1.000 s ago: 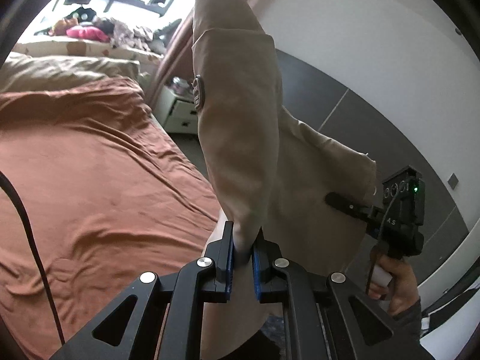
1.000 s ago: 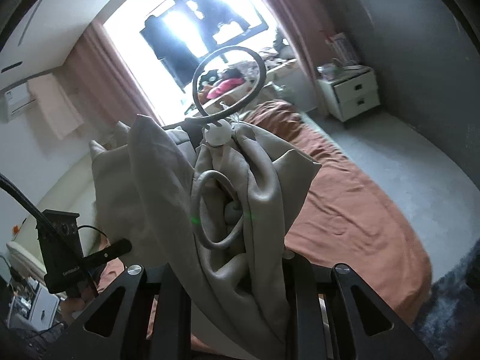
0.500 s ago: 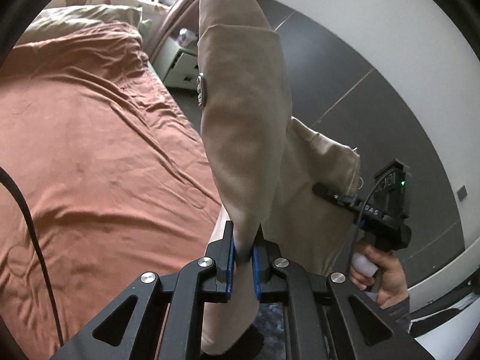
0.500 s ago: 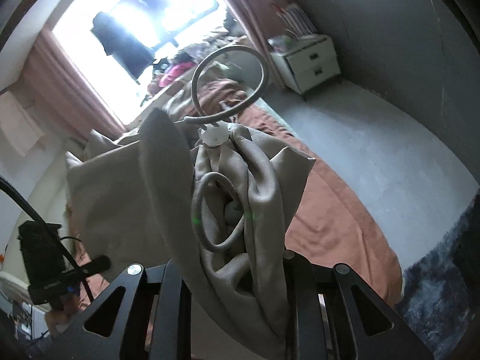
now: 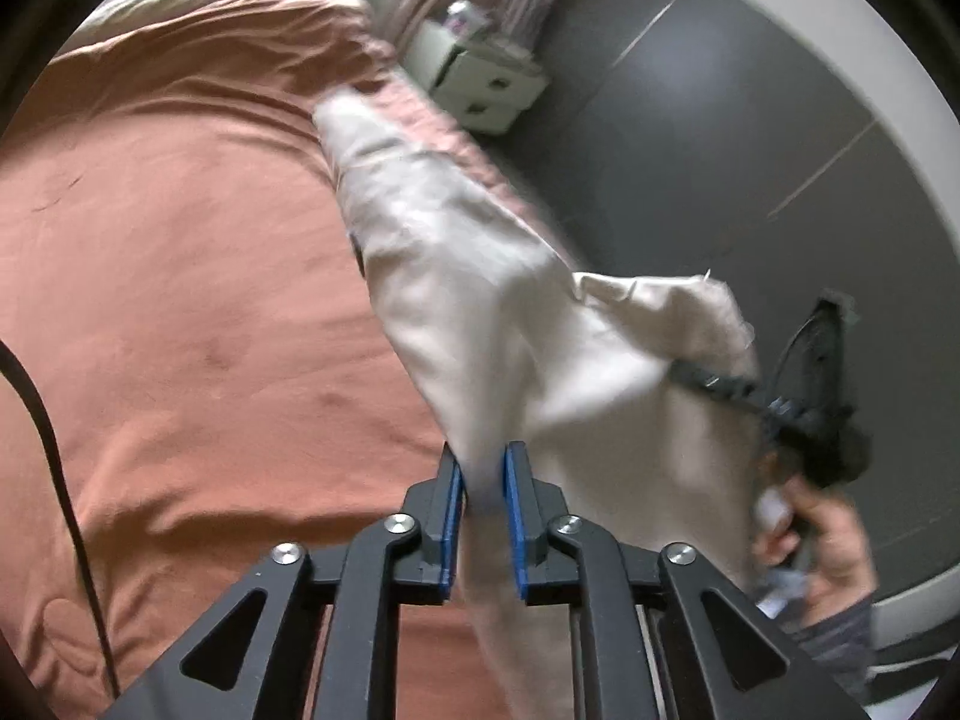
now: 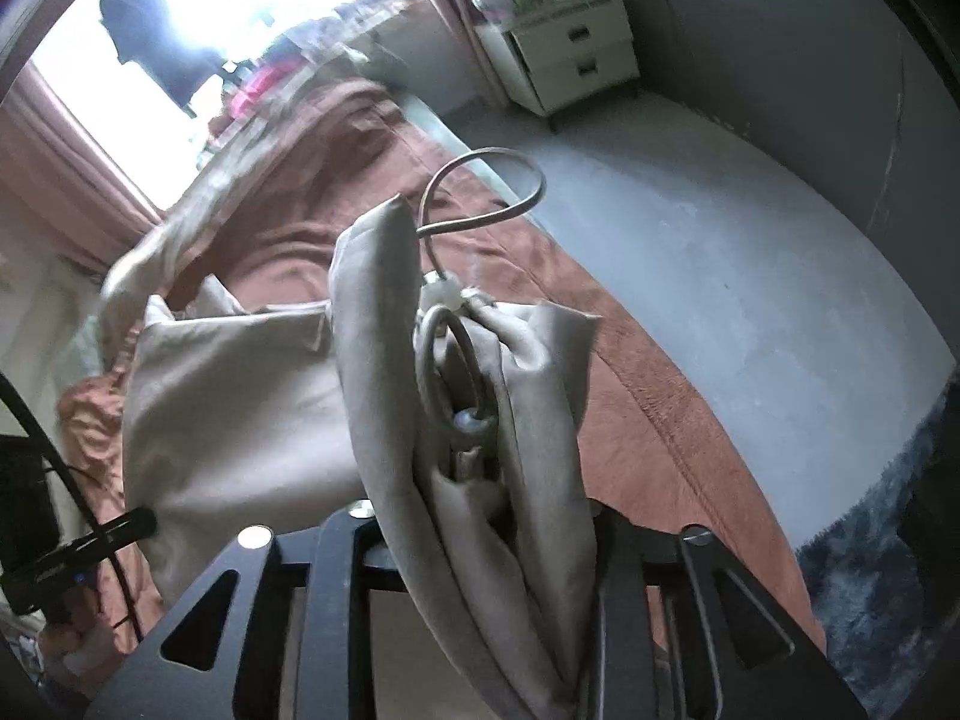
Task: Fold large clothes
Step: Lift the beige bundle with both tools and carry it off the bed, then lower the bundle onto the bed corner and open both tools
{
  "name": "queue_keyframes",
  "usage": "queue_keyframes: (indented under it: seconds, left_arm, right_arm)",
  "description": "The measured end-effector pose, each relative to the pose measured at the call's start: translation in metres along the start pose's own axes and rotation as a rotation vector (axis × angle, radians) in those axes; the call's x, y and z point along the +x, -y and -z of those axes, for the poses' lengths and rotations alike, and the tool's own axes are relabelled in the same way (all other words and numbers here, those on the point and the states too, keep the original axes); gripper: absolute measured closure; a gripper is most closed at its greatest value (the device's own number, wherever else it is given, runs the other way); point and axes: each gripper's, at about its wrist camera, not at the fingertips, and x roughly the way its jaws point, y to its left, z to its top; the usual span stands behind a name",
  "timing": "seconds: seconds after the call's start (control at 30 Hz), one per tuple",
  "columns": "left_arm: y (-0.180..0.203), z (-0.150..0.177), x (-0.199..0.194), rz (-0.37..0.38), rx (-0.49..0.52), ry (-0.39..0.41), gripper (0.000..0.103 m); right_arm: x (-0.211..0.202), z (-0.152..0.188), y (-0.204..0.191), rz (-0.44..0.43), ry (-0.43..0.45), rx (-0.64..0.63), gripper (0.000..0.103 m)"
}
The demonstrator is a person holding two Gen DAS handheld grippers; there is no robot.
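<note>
Blue-padded left gripper [image 5: 483, 501], jaws just been opening, beige fabric garment [image 5: 480, 300] between them; rust-orange bedspread [image 5: 180, 276] beneath

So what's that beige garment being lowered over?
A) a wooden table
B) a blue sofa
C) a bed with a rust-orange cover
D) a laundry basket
C: the beige garment hangs from both tongs above the bed's rust-orange cover, which fills the space beneath it in both views.
</note>
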Motion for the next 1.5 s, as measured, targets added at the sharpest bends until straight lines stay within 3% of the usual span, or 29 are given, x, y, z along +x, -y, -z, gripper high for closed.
queue_keyframes:
  seconds: [0.03, 0.1, 0.17, 0.3, 0.43, 0.57, 0.63, 0.77, 0.93, 1.1, 1.2, 1.33, 1.4, 1.47, 1.5]
  left_arm:
    - [-0.006, 0.004, 0.008, -0.002, -0.014, -0.025, 0.074]
    - [-0.019, 0.015, 0.023, 0.043, -0.051, -0.076, 0.073]
    - [-0.026, 0.024, 0.031, 0.056, -0.068, -0.098, 0.073]
    - [-0.025, 0.036, 0.029, 0.065, -0.055, -0.076, 0.067]
    - [-0.025, 0.031, 0.030, 0.068, -0.059, -0.045, 0.064]
    - [-0.028, 0.018, 0.038, 0.066, -0.067, -0.031, 0.064]
    - [-0.031, 0.012, 0.040, 0.061, -0.065, -0.021, 0.063]
    - [-0.037, 0.000, 0.043, 0.054, -0.062, -0.008, 0.064]
    - [-0.041, 0.000, 0.050, 0.062, -0.050, -0.013, 0.064]
    - [-0.041, 0.007, 0.048, 0.063, -0.051, -0.018, 0.063]
    - [-0.042, 0.013, 0.044, 0.069, -0.053, -0.024, 0.058]
    - [-0.047, 0.025, 0.040, 0.106, -0.092, -0.031, 0.026]
    - [-0.048, 0.034, 0.041, 0.136, -0.110, -0.052, 0.026]
    - [-0.045, 0.046, 0.043, 0.161, -0.121, -0.093, 0.026]
    - [-0.043, 0.052, 0.044, 0.169, -0.118, -0.108, 0.026]
  right_arm:
    - [0.006, -0.004, 0.001, 0.035, -0.009, -0.003, 0.054]
    - [0.013, -0.007, 0.000, 0.154, -0.014, -0.021, 0.042]
    - [0.011, -0.010, 0.005, 0.257, -0.005, -0.002, 0.042]
    - [-0.016, -0.007, 0.008, 0.246, 0.054, 0.053, 0.042]
    - [-0.044, 0.006, -0.012, 0.206, 0.114, 0.023, 0.042]
    - [-0.058, 0.009, -0.035, 0.197, 0.137, -0.041, 0.048]
    - [-0.050, 0.002, -0.047, 0.189, 0.100, -0.064, 0.060]
    - [-0.020, -0.011, -0.041, 0.184, 0.015, -0.068, 0.067]
    - [0.009, -0.031, -0.038, 0.243, -0.009, -0.056, 0.067]
    - [0.044, -0.036, -0.051, 0.390, -0.066, -0.194, 0.068]
    - [0.022, -0.033, -0.059, 0.422, -0.050, -0.210, 0.068]
    - [-0.024, -0.009, -0.068, 0.419, 0.005, -0.256, 0.067]
    - [-0.055, 0.011, -0.060, 0.382, 0.026, -0.226, 0.067]
    - [-0.078, 0.033, -0.054, 0.358, 0.040, -0.195, 0.057]
    - [-0.089, 0.046, -0.049, 0.377, 0.042, -0.188, 0.039]
